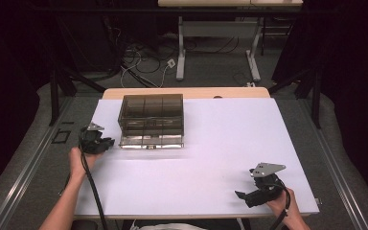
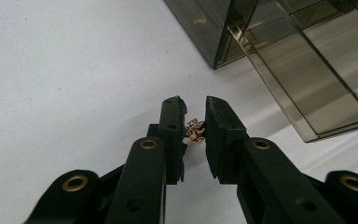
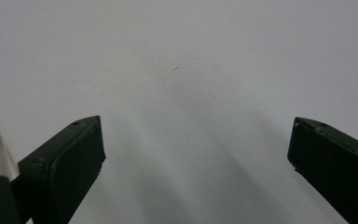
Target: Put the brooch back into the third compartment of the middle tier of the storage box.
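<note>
A tiny gold-coloured trinket (image 2: 195, 130), sparkly and knobbly, perhaps an earring or charm, is seen pinched between the jaws of the left gripper (image 2: 193, 112), just inside their tips and clear of the white worktop (image 2: 65, 70). In the high view the left gripper (image 1: 106, 142) is held just beside the left front corner of the smoked-plastic drawer organiser (image 1: 151, 120), whose bottom drawer (image 2: 307, 79) is pulled open close to the jaws. The trinket is judged very light, stiff and small enough to be lost at a slip; its bumpy metal surface gives the pads some bite, yet a twist or a slackened squeeze could let it spring out sideways. A grip across its widest part, kept deep enough on the pads, is thought the safest hold, and gentle pressure is advised since any fine setting may bend. The right gripper (image 1: 249, 192) is rested near the front right of the worktop, its jaws spread wide with nothing between them.
</note>
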Tool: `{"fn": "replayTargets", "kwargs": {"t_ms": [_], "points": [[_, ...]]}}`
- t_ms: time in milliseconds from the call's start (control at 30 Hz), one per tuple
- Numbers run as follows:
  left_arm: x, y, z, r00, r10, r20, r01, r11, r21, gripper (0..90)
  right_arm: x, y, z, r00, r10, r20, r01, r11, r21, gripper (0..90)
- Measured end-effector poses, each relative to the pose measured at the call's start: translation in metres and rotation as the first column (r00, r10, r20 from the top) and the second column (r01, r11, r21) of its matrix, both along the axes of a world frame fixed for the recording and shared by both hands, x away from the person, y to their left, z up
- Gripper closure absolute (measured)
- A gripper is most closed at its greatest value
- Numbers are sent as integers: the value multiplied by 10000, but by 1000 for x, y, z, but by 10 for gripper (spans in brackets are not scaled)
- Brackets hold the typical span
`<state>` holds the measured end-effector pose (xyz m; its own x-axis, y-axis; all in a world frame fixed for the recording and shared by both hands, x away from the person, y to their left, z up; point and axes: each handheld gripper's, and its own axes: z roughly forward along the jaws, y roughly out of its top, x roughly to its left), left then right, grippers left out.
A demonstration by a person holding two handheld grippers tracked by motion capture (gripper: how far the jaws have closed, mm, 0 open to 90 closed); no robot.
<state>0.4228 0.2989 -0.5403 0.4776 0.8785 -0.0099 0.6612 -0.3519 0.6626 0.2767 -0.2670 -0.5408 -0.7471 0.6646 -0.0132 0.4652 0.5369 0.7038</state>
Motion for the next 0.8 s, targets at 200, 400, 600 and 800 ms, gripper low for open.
{"fn": "replayTargets", "kwargs": {"t_ms": [200, 400, 600, 800], "points": [[-2, -1, 4, 9999, 60, 101, -61, 10000, 53, 770, 0, 0, 0, 10000, -27, 55, 27, 10000, 36, 31], [-4, -2, 8, 9996, 107, 247, -111, 9998, 134, 770, 0, 0, 0, 10000, -40, -4, 40, 10000, 40, 31], [-5, -4, 11, 9991, 136, 396, -143, 9998, 156, 770, 0, 0, 0, 10000, -55, -7, 55, 10000, 16, 31], [-7, -4, 14, 9987, 225, 465, -234, 9995, 189, 771, 0, 0, 0, 10000, -53, -6, 53, 10000, 18, 31]]}}
